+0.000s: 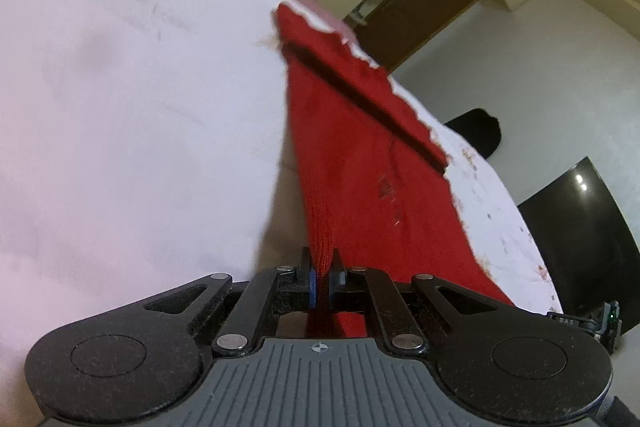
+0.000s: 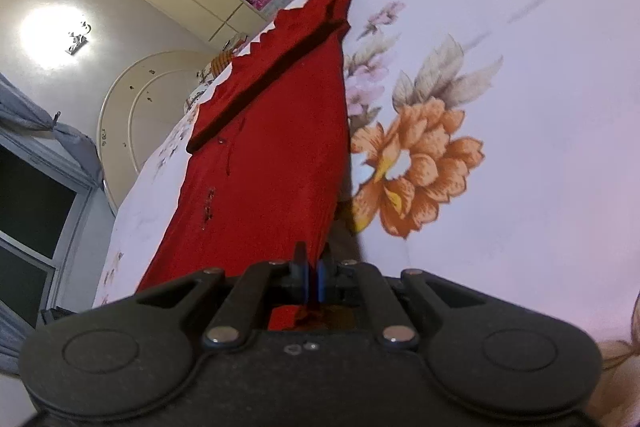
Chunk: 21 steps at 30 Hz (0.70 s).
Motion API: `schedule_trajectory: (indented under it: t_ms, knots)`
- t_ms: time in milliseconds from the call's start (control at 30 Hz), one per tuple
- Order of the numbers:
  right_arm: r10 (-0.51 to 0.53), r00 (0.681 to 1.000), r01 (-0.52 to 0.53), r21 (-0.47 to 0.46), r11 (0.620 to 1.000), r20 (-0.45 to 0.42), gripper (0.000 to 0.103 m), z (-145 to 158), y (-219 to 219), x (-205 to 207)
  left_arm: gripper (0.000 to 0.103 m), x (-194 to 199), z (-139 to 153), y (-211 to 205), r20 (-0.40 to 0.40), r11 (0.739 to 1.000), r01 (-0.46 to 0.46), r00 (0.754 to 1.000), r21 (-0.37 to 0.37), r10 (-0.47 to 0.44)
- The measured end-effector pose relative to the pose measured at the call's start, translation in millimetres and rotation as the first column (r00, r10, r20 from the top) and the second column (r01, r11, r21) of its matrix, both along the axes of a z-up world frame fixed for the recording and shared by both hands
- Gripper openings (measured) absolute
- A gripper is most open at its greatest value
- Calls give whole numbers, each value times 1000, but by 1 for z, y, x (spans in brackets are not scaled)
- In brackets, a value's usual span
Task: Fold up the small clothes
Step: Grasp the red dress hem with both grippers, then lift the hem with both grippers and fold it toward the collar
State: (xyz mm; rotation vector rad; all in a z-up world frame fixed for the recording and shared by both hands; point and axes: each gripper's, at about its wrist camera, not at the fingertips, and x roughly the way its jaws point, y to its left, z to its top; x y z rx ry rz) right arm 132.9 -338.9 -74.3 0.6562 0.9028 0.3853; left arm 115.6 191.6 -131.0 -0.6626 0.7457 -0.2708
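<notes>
We have the left gripper point(image 1: 321, 267) pinched nearly closed on one near corner of the red garment point(image 1: 360, 155), fabric bunched between the blue pads. The right gripper point(image 2: 313, 265) is likewise almost shut, with the other near corner of the red garment point(image 2: 272, 147) caught between its jaws. The rest of the garment runs away from both grippers and lies on the floral bedsheet point(image 2: 500, 107); its far scalloped hem sits close to the sheet's far edge. A dark band point(image 2: 264, 75) crosses the garment nearer that hem than the grippers.

Risks, as we judge them: each grip takes only a thin bunch of knit, so a quick lift could slip a corner out and the fold would go lopsided. If the two grippers travel unevenly, the near edge would land skewed against the hem. The far hem is near the sheet's edge, so pushing forward might shove it over. Dragging could also rumple the sheet under the garment.

Hard to make out: how much cloth sits behind the pads, hidden by the linkages. We cannot tell if the dark band is a fold, seam or trim. Small dark marks on the garment are blurred. We cannot see the full near edge between the grippers in either view.
</notes>
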Motion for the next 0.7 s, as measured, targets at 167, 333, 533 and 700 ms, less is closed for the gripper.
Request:
schedule_trajectory:
  t_ms: [167, 333, 533, 700]
  knots:
    - [-9, 999, 9, 1, 1000, 37, 5, 11, -2, 5, 5, 4, 25, -4, 57, 999, 17, 998, 35, -19]
    - [-14, 997, 15, -4, 1000, 80, 5, 26, -4, 18, 5, 13, 47, -3, 104, 999, 17, 994, 39, -21]
    - [15, 988, -9, -36, 999, 151, 5, 55, -5, 47, 5, 46, 65, 6, 150, 997, -4, 989, -76, 16]
    - [0, 979, 12, -56, 998, 206, 5, 83, -7, 98, 5, 104, 85, 19, 188, 984, -25, 980, -177, 59]
